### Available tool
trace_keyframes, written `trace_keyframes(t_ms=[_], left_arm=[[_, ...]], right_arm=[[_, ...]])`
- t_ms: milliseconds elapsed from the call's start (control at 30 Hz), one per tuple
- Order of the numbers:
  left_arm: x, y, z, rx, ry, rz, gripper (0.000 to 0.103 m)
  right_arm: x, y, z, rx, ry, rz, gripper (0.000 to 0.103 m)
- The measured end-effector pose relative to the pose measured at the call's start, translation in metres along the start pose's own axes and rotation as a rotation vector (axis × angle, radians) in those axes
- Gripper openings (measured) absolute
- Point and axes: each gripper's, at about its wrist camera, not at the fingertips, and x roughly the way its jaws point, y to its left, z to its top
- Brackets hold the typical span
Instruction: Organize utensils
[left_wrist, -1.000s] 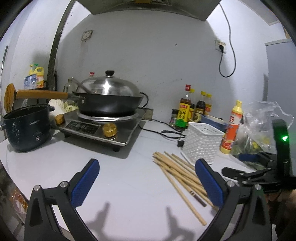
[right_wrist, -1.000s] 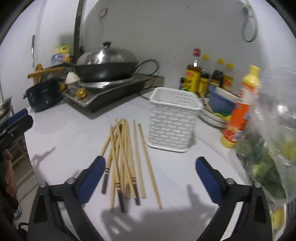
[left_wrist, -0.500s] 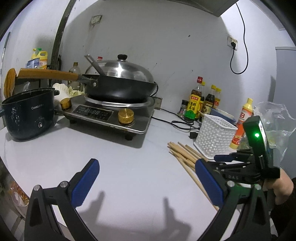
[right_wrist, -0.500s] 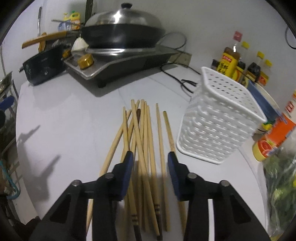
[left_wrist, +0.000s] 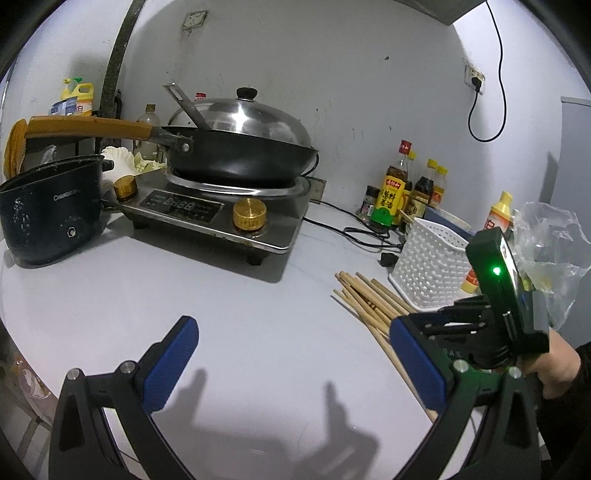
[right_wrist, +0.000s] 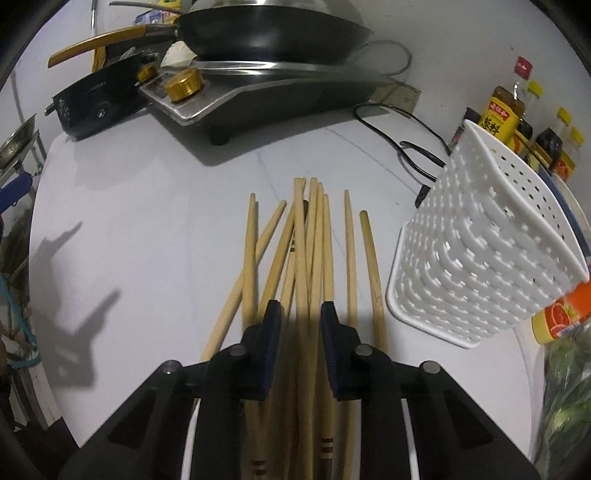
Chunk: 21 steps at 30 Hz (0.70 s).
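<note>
A bundle of wooden chopsticks (right_wrist: 306, 240) lies on the white counter, left of a white perforated basket (right_wrist: 480, 258) that stands upright. My right gripper (right_wrist: 299, 314) points down at the bundle. Its jaws are closing, and the blue pads press on a few middle chopsticks between them. Other chopsticks lie loose on either side of the pads. In the left wrist view the chopsticks (left_wrist: 369, 299) and the basket (left_wrist: 432, 269) sit at the right, with the right gripper's body and a hand over them. My left gripper (left_wrist: 291, 328) hovers open above bare counter, holding nothing.
An induction cooker (left_wrist: 221, 218) with a lidded wok (left_wrist: 240, 155) stands at the back, a dark pot (left_wrist: 48, 214) to its left. Sauce bottles (left_wrist: 395, 192), a black cable (right_wrist: 413, 147), an orange bottle (right_wrist: 561, 314) and a bag of greens (right_wrist: 565, 398) crowd the right side.
My right gripper has come down and forward over the chopsticks, and its jaws have narrowed from wide apart to tight around the middle sticks. The left gripper has drifted a little; its jaws stay wide.
</note>
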Motion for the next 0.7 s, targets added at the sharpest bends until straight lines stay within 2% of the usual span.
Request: trace_keyframes(t_ms=[67, 233, 500, 700], left_arm=[[0.003, -0.004, 0.0, 0.002, 0.013, 0.0, 0.103], [0.019, -0.023, -0.004, 0.022, 0.079, -0.009, 0.103], [0.048, -0.066, -0.011, 0.087, 0.195, -0.023, 0.103], [0.067, -0.097, -0.009, 0.117, 0.244, -0.045, 0.103]], right_arm=[[0.0, 0.0, 0.001, -0.01, 0.003, 0.004, 0.007], [-0.001, -0.007, -0.001, 0.005, -0.013, 0.049, 0.006], [-0.036, -0.027, -0.01, 0.068, -0.131, 0.133, 0.006], [-0.068, -0.045, -0.027, 0.11, -0.212, 0.208, 0.006]])
